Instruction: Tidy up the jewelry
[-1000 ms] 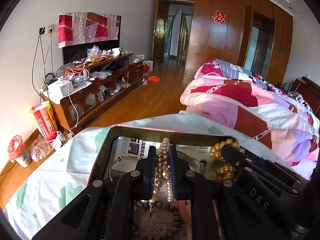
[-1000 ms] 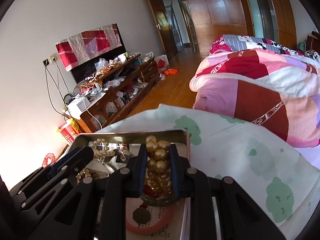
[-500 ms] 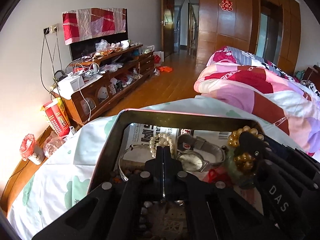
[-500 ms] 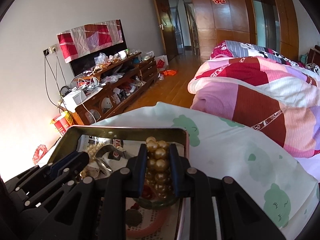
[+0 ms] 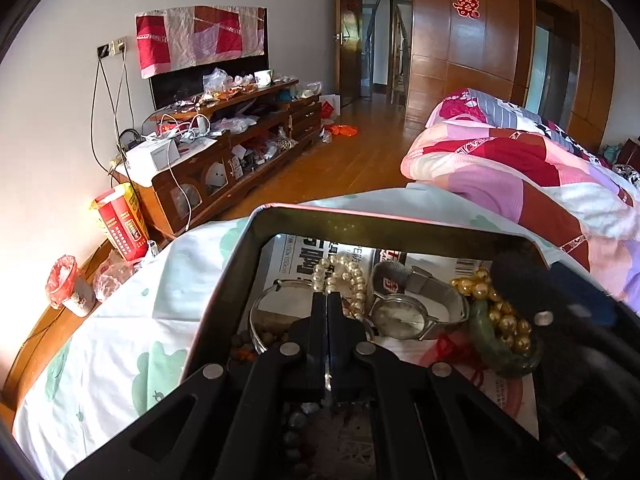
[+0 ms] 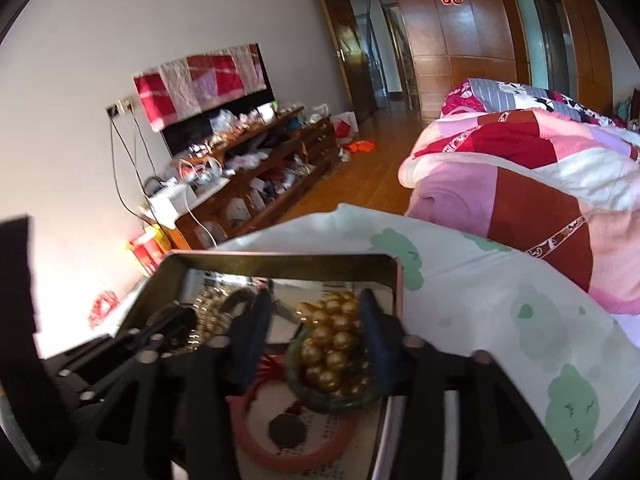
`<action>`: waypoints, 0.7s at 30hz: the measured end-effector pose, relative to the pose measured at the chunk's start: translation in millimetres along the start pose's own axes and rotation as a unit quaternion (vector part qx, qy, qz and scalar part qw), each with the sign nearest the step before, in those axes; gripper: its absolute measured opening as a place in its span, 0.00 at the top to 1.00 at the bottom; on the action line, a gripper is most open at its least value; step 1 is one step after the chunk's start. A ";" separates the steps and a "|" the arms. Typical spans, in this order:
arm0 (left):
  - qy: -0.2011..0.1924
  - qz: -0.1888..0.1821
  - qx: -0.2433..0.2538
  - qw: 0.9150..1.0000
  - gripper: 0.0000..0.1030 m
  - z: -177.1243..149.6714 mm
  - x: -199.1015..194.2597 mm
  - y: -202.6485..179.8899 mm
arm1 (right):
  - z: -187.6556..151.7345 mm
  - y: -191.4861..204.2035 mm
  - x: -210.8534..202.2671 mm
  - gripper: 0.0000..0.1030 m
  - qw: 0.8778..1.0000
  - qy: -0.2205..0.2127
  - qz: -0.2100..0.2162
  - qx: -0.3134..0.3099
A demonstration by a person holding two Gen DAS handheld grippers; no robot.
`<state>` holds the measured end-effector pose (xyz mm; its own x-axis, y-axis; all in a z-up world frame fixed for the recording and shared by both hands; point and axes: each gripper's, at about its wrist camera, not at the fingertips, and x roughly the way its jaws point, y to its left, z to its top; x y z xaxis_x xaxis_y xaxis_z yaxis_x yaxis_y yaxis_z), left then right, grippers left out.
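A metal tin (image 5: pixel 240 264) lined with newspaper sits on the bed and holds the jewelry. In the left wrist view my left gripper (image 5: pixel 327 300) is shut and empty over the tin, just in front of a white pearl strand (image 5: pixel 340 274). A silver watch (image 5: pixel 404 316), a silver bangle (image 5: pixel 260 308) and dark beads (image 5: pixel 244 350) lie around it. In the right wrist view my right gripper (image 6: pixel 316 320) is open, its fingers either side of a gold bead string (image 6: pixel 332 340) lying on a green jade bangle (image 6: pixel 304 392). A pink bangle (image 6: pixel 256 444) lies below.
The tin (image 6: pixel 396 280) rests on a white sheet with green prints (image 6: pixel 500 320). A pink and red quilt (image 5: pixel 520 168) is piled at the right. A cluttered wooden TV cabinet (image 5: pixel 224 152) stands along the left wall, with wood floor beyond.
My left gripper closed after letting the pearl strand go and drew back a little. My right gripper opened, leaving the gold bead string on the jade bangle.
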<state>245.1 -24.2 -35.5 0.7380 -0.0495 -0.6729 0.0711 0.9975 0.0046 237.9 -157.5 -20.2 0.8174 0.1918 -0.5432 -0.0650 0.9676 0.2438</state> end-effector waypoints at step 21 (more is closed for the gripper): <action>-0.093 0.006 -0.017 0.995 0.31 -20.9 -64.8 10.2 | -8.4 -19.0 -72.4 0.04 0.992 -0.083 -0.060 0.078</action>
<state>183.9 -9.8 -7.3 0.8506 -0.0423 -0.5241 0.0407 0.9991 -0.0146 175.1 -188.4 7.8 0.8977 0.0348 -0.4391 0.1166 0.9425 0.3132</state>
